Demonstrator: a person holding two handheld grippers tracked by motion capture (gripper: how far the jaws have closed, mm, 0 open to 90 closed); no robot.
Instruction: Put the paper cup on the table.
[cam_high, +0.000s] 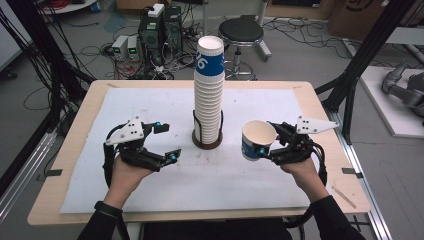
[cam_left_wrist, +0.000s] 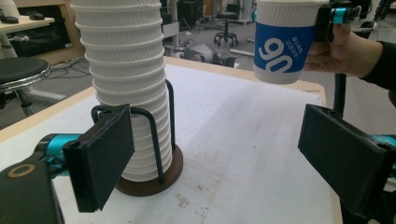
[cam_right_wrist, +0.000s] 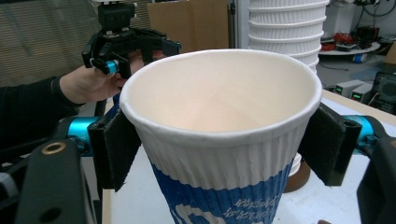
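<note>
A tall stack of white ribbed paper cups, topped by a blue-banded one, stands in a dark wire holder at the middle of the table. My right gripper is shut on a single paper cup with a blue band, held upright above the mat to the right of the stack. In the right gripper view both pads press the cup just under its rim. My left gripper stands open to the left of the holder, with nothing between its jaws. In the left gripper view the stack rises just behind the left pad.
A white mat covers most of the wooden table. Behind the table stand a black stool and computer boxes among cables on the floor. Black frame posts rise at both sides.
</note>
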